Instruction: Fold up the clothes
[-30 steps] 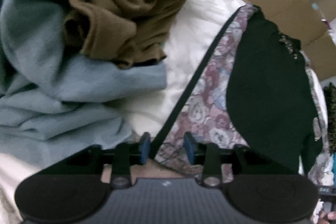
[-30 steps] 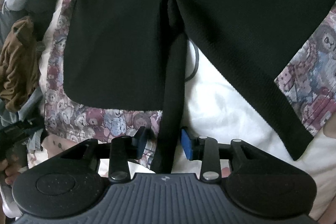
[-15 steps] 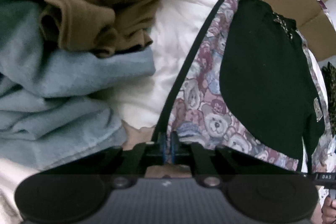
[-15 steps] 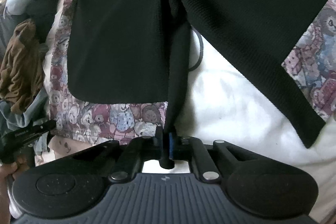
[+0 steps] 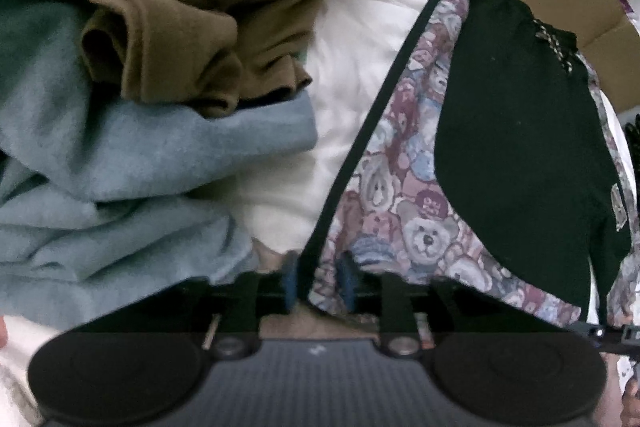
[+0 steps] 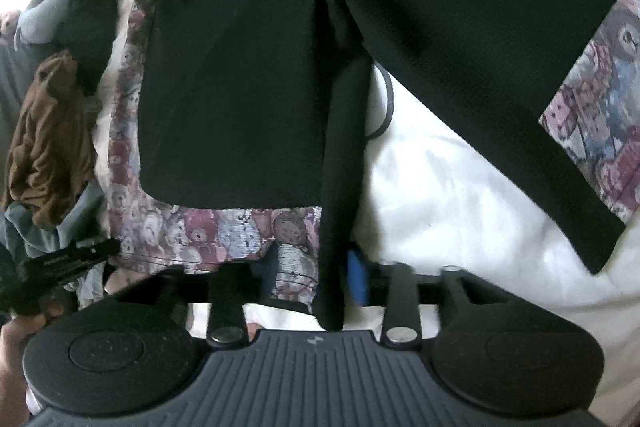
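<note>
Jaws gape on both: our left gripper (image 5: 318, 281) straddles the bear-print cloth (image 5: 412, 211), our right gripper (image 6: 312, 271) the black top (image 6: 240, 87). We judge it a grab or a release (either fits).

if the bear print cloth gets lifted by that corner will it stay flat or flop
Likely flop: the bear cloth already curves and drapes over the bedding. The black shirt lying on it would probably slide or bunch as it rises.
</note>
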The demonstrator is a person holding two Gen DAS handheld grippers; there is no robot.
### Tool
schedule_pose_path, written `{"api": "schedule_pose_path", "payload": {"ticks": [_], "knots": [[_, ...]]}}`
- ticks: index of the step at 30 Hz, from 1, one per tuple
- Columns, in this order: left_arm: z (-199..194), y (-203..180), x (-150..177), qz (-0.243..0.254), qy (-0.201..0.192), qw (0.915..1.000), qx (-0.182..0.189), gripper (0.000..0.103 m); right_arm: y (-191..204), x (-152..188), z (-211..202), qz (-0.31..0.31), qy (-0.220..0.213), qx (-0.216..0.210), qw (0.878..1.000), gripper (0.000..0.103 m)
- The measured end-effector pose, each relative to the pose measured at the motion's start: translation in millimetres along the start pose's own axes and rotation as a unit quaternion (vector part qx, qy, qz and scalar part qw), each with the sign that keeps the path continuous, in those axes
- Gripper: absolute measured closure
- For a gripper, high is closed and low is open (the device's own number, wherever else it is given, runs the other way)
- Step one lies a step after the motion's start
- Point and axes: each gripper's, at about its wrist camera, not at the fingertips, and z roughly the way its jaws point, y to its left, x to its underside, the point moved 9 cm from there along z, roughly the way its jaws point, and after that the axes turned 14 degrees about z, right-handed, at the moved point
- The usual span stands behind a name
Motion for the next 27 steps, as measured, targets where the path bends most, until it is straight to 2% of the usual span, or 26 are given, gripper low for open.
{"api": "schedule_pose_path", "payload": {"ticks": [4, 5, 7, 8, 13, 20, 23, 27], "knots": [[9.1, 1.9, 5.0, 0.011, 0.003, 0.9999, 0.007, 0.07, -1.1, -0.5, 3.5, 0.006, 0.0, -0.006, 1.0, 0.059], [8.2, 2.4, 5.7, 0.009, 0.001, 0.9999, 0.009, 0.074, -1.4, -0.6, 4.3, 0.008, 0.0, -0.007, 1.0, 0.06], [6.7, 3.7, 5.9, -0.004, 0.002, 0.9998, 0.019, 0.091, -2.0, -0.8, 6.1, 0.011, 0.0, -0.01, 1.0, 0.088], [5.0, 3.5, 6.0, -0.008, 0.002, 0.9996, 0.025, 0.092, -2.4, -0.6, 7.0, 0.011, 0.002, -0.01, 1.0, 0.103], [-16.8, -4.7, -4.0, 0.018, 0.007, 0.9997, 0.012, 0.096, 3.3, 2.4, -2.2, -0.01, 0.014, -0.014, 1.0, 0.103], [-46.4, -4.2, -13.9, 0.022, 0.012, 0.9997, 0.001, 0.097, 13.2, 4.1, -20.9, -0.028, 0.026, -0.027, 0.999, 0.103], [-47.1, -0.4, -15.0, 0.019, 0.016, 0.9997, -0.007, 0.097, 11.1, 3.3, -20.1, -0.031, 0.033, -0.026, 0.999, 0.103], [-25.3, 1.6, -9.6, 0.031, 0.029, 0.9986, -0.033, 0.097, 6.4, 2.9, -8.7, -0.028, 0.039, -0.016, 0.999, 0.103]]}}
